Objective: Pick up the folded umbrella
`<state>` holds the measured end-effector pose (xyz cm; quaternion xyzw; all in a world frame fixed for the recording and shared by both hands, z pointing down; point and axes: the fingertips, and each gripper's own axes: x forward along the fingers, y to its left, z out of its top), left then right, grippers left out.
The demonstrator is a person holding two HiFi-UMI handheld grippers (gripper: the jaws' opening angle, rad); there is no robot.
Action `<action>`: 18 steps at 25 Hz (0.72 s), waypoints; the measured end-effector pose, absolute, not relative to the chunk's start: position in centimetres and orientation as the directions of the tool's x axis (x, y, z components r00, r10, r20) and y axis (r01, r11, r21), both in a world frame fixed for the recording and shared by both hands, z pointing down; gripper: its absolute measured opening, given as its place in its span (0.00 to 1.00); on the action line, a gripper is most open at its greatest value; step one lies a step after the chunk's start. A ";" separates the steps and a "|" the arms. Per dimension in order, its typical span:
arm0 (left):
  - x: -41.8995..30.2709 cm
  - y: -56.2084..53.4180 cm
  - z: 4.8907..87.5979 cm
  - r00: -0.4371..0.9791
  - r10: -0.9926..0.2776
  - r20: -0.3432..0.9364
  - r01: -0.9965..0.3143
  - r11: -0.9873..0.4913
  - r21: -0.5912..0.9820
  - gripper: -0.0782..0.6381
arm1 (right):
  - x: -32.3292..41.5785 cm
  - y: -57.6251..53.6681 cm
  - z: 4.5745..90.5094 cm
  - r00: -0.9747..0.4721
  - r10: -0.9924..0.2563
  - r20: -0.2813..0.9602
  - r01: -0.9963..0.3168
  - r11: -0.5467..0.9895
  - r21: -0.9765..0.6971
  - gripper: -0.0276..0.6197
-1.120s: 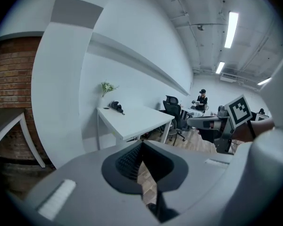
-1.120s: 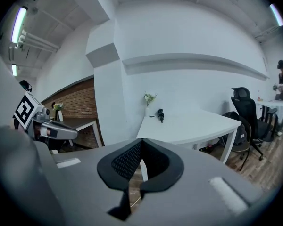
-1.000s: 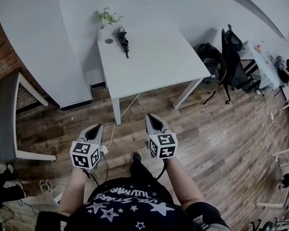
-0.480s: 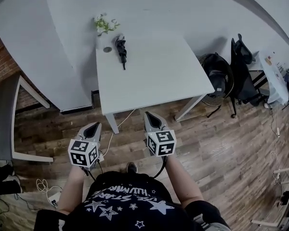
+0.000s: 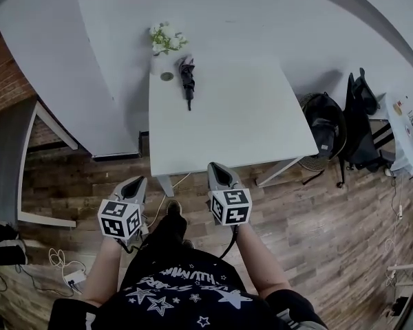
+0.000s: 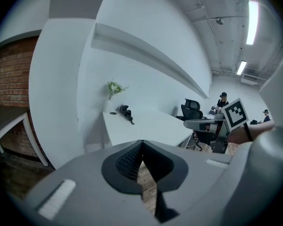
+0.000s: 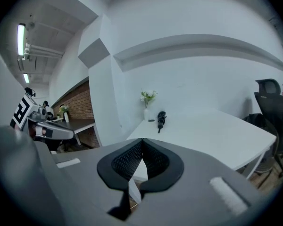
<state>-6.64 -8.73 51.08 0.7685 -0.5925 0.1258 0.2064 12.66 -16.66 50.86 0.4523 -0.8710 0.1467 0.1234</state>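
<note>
Both pairs of jaws are pressed together with nothing between them: the left gripper's (image 5: 136,184) ribbed pads meet in a thin seam in its own view, and so do the right gripper's (image 5: 219,172). The person's forearms reach forward side by side, the grippers pointing slightly downward toward the white table (image 5: 234,129). Both tips sit at the table's near edge, the left one off its near-left corner, over wooden floor (image 5: 316,212). The folded umbrella (image 5: 187,78) lies on the table's far-left part, well apart from both grippers, beside a vase of flowers (image 5: 164,43). The tabletop between the near edge and the umbrella is bare. Black office chairs (image 5: 361,126) stand off the table's right side.
</note>
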 end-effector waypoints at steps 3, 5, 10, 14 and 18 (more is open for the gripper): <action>-7.2 -11.9 51.6 0.275 -0.860 0.429 -0.960 -0.218 0.178 0.11 | 12.5 -19.6 51.0 -0.547 -0.756 0.358 -0.831 0.542 -0.126 0.07; -7.4 -14.5 51.8 0.283 -0.862 0.421 -0.957 -0.225 0.184 0.11 | 12.6 -21.9 51.1 -0.533 -0.762 0.369 -0.839 0.532 -0.114 0.07; -8.8 -21.1 51.2 0.294 -0.864 0.408 -0.954 -0.238 0.184 0.11 | 11.8 -28.6 50.9 -0.507 -0.770 0.387 -0.855 0.506 -0.113 0.07; -10.4 -26.0 50.8 0.288 -0.871 0.398 -0.955 -0.231 0.186 0.11 | 10.2 -33.9 51.0 -0.507 -0.763 0.401 -0.858 0.493 -0.146 0.07; -12.0 -29.8 50.8 0.279 -0.873 0.401 -0.957 -0.220 0.187 0.11 | 8.7 -38.2 50.9 -0.499 -0.764 0.408 -0.865 0.470 -0.176 0.07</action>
